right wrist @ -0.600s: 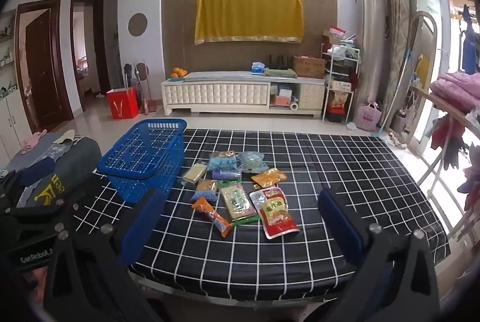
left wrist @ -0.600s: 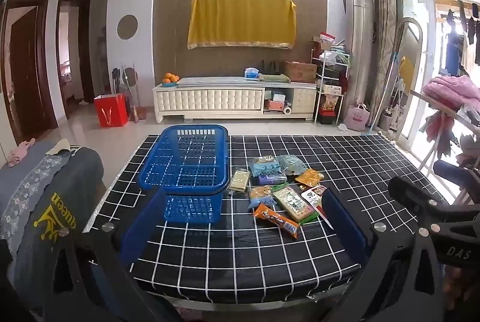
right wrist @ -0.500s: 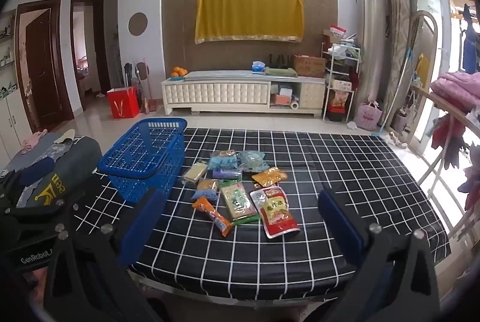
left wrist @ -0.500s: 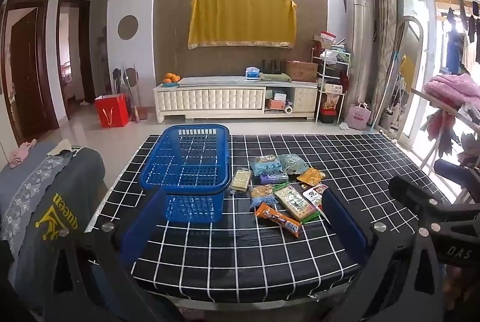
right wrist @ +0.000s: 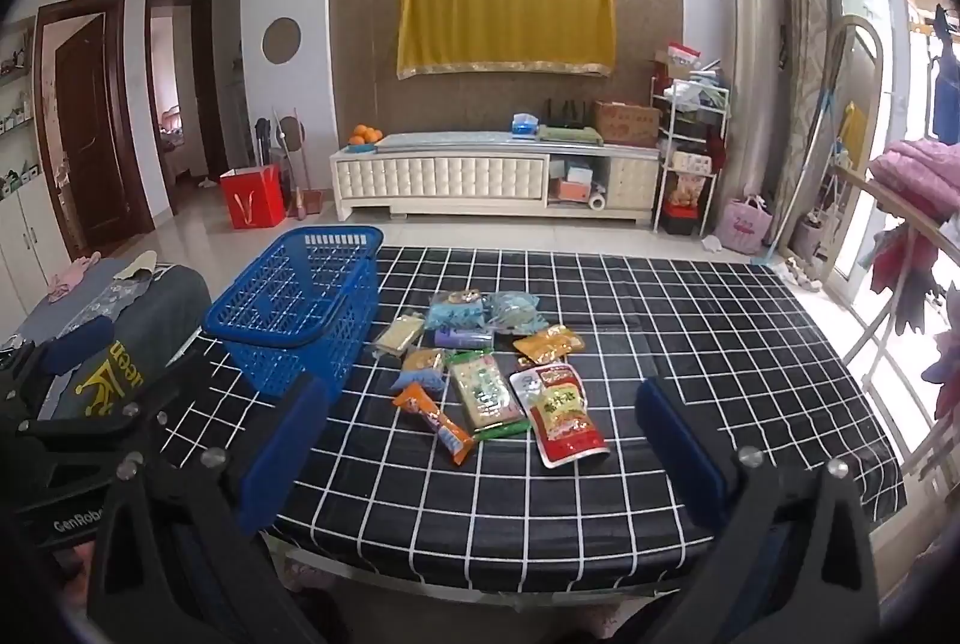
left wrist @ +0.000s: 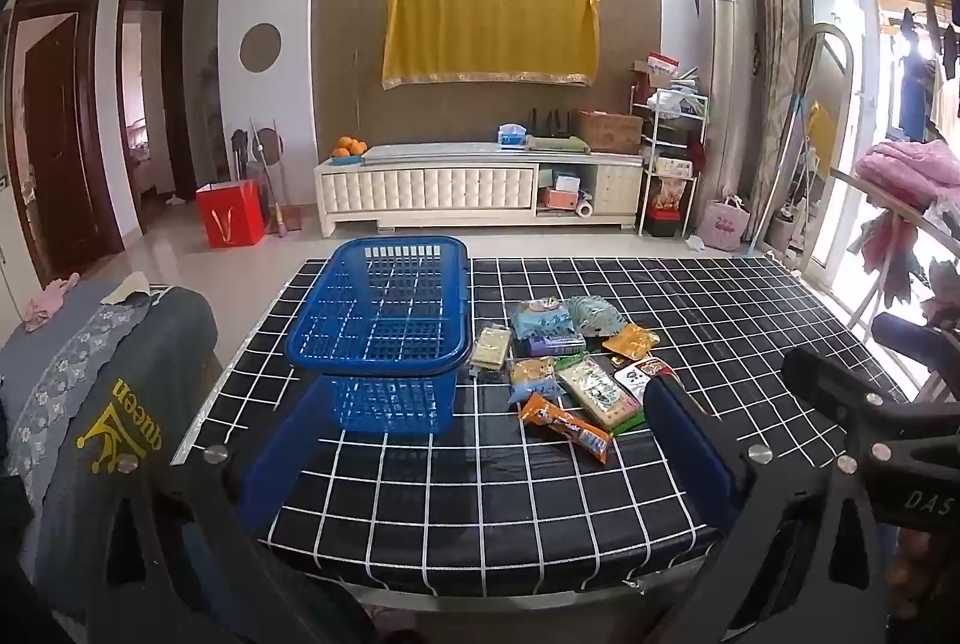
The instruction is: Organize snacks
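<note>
A blue plastic basket (left wrist: 378,320) (right wrist: 300,308) stands empty on the left part of a table covered with a black, white-gridded cloth (left wrist: 480,494) (right wrist: 690,332). Right of it lies a cluster of several snack packets: an orange bar (left wrist: 564,425) (right wrist: 441,419), a green-edged pack (left wrist: 597,392) (right wrist: 486,395), a red-and-white pouch (right wrist: 558,413), a blue bag (left wrist: 543,323) (right wrist: 453,311). My left gripper (left wrist: 492,458) is open above the near table edge. My right gripper (right wrist: 480,455) is open too, short of the packets. Neither holds anything.
A chair back draped in grey cloth (left wrist: 102,404) stands at the table's left side. A drying rack with pink laundry (right wrist: 918,182) is at the right. Beyond the table are a white TV cabinet (left wrist: 480,188) and a red bag (left wrist: 231,221) on the floor.
Both views have crept slightly forward toward the table. The basket and packets lie where they were, and both grippers stay open.
</note>
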Motion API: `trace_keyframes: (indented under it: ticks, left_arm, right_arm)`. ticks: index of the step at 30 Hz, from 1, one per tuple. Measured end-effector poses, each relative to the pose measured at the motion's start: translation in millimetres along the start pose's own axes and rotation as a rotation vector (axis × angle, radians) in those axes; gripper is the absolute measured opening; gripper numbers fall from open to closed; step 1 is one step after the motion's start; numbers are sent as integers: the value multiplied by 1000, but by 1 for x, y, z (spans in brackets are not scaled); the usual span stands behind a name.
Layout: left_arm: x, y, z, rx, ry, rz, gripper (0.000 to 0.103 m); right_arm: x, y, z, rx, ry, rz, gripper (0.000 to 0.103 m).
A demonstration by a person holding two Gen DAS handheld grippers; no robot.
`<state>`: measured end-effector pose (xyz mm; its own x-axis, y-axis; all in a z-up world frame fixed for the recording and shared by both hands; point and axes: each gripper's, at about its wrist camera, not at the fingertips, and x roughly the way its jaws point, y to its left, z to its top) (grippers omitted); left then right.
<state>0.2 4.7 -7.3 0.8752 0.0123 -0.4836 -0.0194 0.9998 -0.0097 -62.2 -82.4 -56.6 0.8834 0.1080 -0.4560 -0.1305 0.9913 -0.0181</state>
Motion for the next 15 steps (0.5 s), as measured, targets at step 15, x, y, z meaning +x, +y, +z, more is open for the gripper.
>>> trace_keyframes:
  ticks: [15]
  left_arm:
    - [-2, 2, 1, -10, 0, -4, 103]
  right_arm:
    - [0, 2, -1, -3, 9, 1, 103]
